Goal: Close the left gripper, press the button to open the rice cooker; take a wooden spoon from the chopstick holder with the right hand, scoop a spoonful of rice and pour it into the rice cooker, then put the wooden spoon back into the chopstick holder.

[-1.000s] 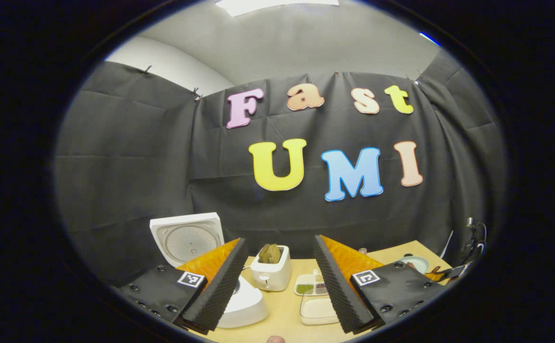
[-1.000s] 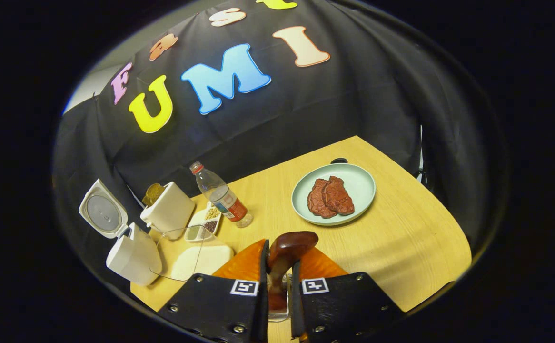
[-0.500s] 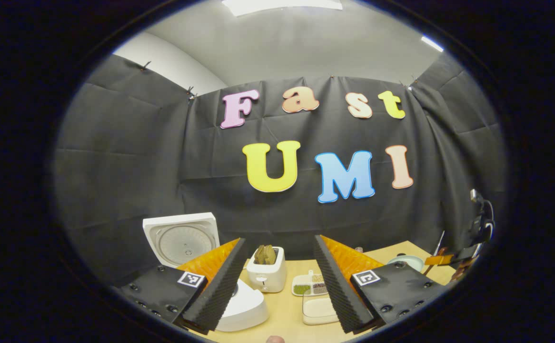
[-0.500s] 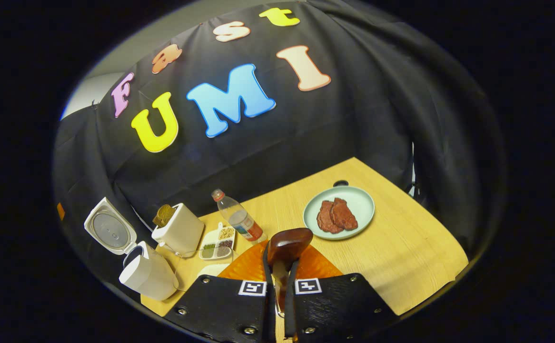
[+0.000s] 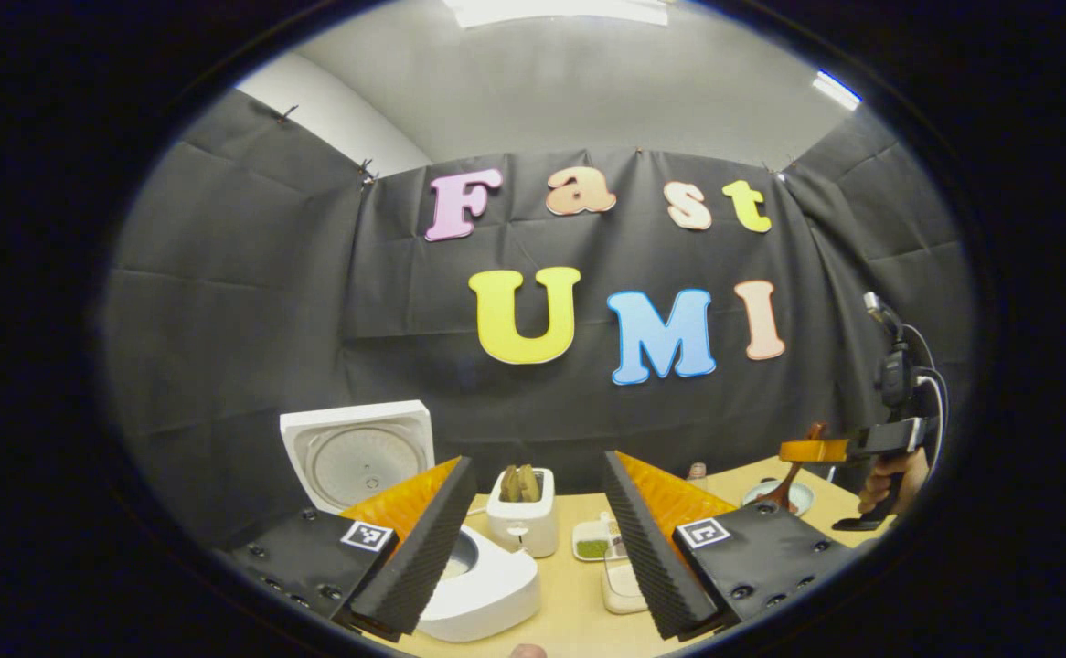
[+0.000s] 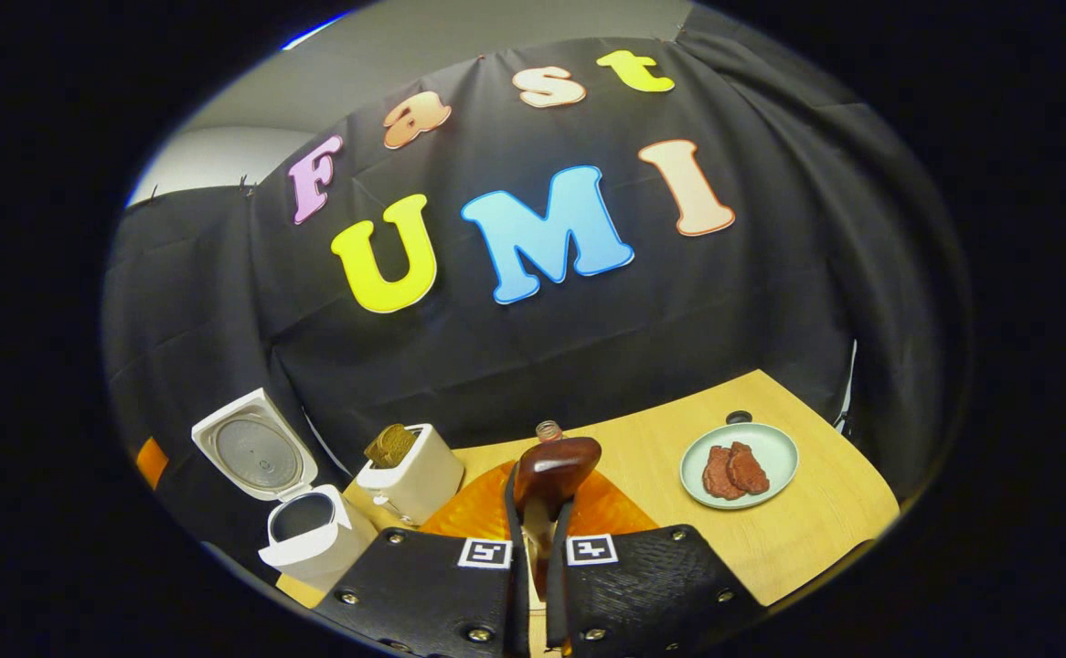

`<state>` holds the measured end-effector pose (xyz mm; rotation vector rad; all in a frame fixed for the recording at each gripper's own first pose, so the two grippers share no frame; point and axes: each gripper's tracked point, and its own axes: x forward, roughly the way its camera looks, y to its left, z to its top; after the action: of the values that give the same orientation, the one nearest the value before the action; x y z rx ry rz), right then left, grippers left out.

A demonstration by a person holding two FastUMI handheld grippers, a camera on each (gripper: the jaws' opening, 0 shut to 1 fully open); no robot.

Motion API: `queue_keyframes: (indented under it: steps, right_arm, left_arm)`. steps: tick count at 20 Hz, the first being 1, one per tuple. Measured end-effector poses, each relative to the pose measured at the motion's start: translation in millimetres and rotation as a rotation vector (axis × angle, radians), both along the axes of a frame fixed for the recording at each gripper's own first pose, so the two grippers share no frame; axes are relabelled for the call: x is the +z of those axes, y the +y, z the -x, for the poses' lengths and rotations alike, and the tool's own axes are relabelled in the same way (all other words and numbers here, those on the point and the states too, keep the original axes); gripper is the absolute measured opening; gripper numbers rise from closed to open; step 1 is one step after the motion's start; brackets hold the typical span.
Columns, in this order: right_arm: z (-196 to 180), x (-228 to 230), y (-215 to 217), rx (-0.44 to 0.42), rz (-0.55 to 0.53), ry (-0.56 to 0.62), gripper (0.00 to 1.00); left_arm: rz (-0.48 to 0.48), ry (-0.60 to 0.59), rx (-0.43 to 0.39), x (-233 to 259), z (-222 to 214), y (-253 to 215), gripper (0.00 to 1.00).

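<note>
My right gripper is shut on the handle of the dark wooden spoon, whose bowl points up ahead of the fingers. It hangs well above the table. The white rice cooker stands at the far left with its lid raised and the pot open. In the left gripper view my left gripper is open with nothing between its fingers, right above the cooker and beside the lid. The right gripper and the spoon show far right, held by a hand.
A white toaster with bread stands beside the cooker. A bottle peeks out behind the spoon. A pale green plate with meat lies at the right of the wooden table. A seasoning tray and a clear box lie near the left gripper.
The right gripper has risen with the spoon and tilted up, so the table has dropped lower in its view. The left gripper stays open and has shifted only slightly.
</note>
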<state>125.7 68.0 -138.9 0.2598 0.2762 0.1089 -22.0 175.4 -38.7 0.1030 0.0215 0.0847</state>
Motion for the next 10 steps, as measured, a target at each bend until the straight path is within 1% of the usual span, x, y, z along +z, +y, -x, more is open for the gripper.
queue_keyframes:
  steps: [4,7,10]
  right_arm:
    - [-16,-27,33,0.003,0.039,0.035,0.07]
    - [-33,-53,52,0.009,0.105,0.058,0.07]
    - [-52,-82,61,-0.006,0.186,0.073,0.07]
  left_arm:
    - [0.000,0.000,-0.035,-4,6,17,0.97]
    - [-0.023,0.001,-0.048,-10,9,30,0.97]
    - [-0.034,0.022,-0.067,-21,8,39,0.97]
